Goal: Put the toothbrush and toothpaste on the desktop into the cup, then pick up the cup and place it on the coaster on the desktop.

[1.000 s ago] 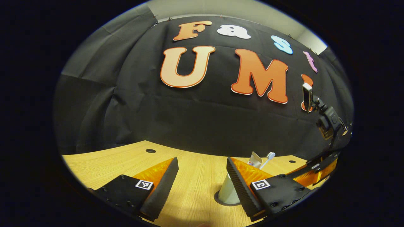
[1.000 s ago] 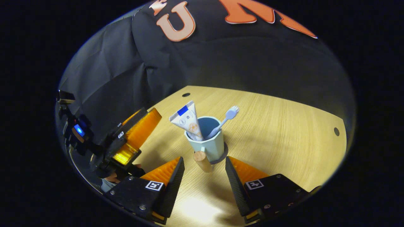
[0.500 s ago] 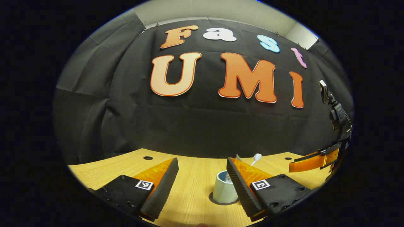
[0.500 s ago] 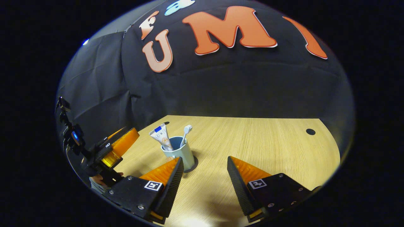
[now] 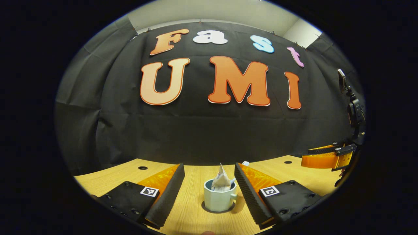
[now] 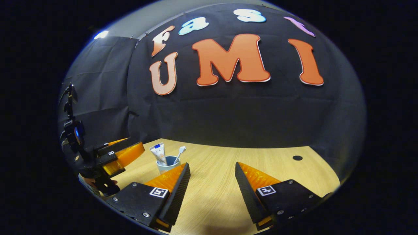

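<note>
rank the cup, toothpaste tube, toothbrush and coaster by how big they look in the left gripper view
1. cup, clearly largest.
2. toothpaste tube, the part above the rim.
3. coaster, only a thin dark edge showing under the cup, so its true size is unsure.
4. toothbrush, just its head peeking past a claw finger.

The light is dim and comes from above. The desk point(image 5: 196, 212) shines warm and bright near the bottom of both views, with a pale glow spot near the lower edge in the right gripper view. The wall cloth point(image 6: 228, 111) stays dark, with soft folds you can just see. The cup point(image 5: 219, 195) drops a small soft shadow on the coaster point(image 5: 205, 207) under it. Things look sharp in the middle. Toward the edges all lines bend like in a ball, and it gets darker and a bit fuzzy there.
</note>
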`<state>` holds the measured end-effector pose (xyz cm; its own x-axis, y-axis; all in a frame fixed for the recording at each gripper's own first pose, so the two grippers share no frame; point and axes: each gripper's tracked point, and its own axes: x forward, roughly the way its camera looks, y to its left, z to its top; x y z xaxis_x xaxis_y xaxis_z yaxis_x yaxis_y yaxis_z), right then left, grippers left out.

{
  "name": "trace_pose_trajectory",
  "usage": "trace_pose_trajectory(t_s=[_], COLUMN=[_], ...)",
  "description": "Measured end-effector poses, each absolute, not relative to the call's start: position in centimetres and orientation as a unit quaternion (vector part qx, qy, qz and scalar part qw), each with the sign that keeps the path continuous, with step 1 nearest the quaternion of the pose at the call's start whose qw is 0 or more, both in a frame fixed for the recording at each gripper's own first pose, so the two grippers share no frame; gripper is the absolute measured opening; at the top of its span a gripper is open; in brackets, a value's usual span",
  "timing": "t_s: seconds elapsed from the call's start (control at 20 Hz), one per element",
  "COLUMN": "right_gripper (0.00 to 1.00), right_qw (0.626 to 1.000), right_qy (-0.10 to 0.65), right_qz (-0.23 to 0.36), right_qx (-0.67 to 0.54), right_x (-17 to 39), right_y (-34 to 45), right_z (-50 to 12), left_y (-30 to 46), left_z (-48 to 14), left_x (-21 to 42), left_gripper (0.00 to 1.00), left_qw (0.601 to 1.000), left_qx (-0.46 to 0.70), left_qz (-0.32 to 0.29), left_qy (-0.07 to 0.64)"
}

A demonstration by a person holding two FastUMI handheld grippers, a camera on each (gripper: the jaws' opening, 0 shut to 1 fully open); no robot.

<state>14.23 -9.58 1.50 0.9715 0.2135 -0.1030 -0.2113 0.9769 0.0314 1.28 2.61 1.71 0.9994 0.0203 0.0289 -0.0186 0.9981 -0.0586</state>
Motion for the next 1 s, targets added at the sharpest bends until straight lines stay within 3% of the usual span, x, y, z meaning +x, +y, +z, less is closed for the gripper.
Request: trace_pose_trajectory(t_s=[0.6, 1.0], right_gripper=[0.85, 0.86], right_qw=[0.997, 0.997], right_qy=[-0.061, -0.067], right_qz=[0.041, 0.025], right_qx=[-0.001, -0.035], right_x=[13.0, 13.4], right_y=[-11.1, -11.3], right_z=[6.4, 6.0], left_y=[-0.2, -0.1], left_z=[6.2, 7.3], left_x=[-0.4, -0.5], left_gripper=[0.98, 0.97], left_qw=[0.999, 0.997], left_qx=[-0.031, -0.037], left_qz=[-0.005, -0.006], left_qy=[-0.043, -0.061])
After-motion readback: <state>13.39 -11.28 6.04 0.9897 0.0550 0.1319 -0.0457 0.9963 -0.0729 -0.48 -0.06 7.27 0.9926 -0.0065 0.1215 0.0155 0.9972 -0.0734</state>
